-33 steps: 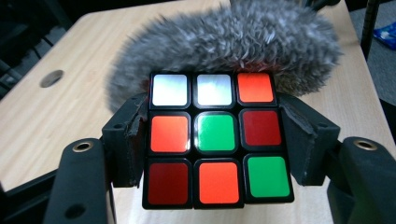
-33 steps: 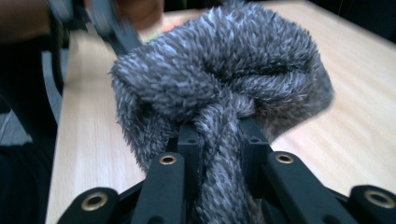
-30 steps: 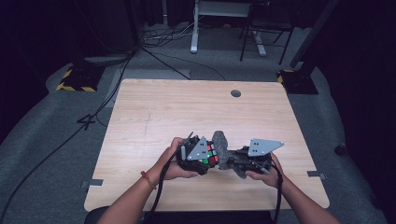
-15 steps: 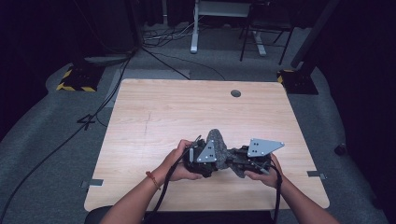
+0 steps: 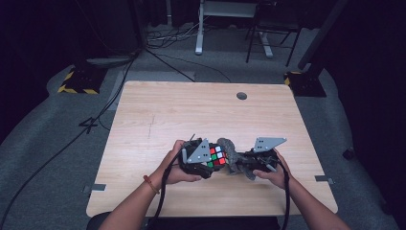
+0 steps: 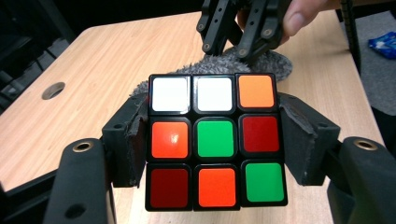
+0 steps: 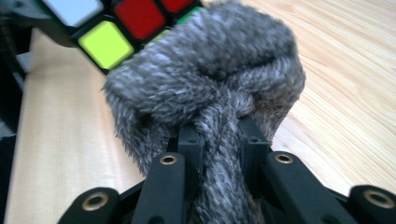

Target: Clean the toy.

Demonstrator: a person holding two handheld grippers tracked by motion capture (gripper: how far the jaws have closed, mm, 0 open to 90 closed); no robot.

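A Rubik's cube (image 6: pixel 215 140) with white, orange, red and green squares sits squeezed between the padded jaws of my left gripper (image 6: pixel 212 142), which is shut on its two sides. From above, the cube (image 5: pixel 217 156) is held a little over the table's near middle, my left gripper (image 5: pixel 207 160) beside it. My right gripper (image 7: pixel 219 140) is shut on a bunched grey fuzzy cloth (image 7: pixel 205 88), whose top bulges against the cube (image 7: pixel 112 28). In the high view the cloth (image 5: pixel 233 155) lies between the two hands, with my right gripper (image 5: pixel 244 163) just right of it.
The wooden table (image 5: pixel 191 115) stretches bare beyond the hands, with a round cable hole (image 5: pixel 242 96) near its far edge. Cables and a desk frame (image 5: pixel 225 19) stand on the dark floor behind. A blue packet (image 6: pixel 383 44) lies on the floor beside the table.
The cube's coloured face, hidden under the left gripper half a second ago, shows upward again. The right hand has shifted slightly toward the cube with the cloth.
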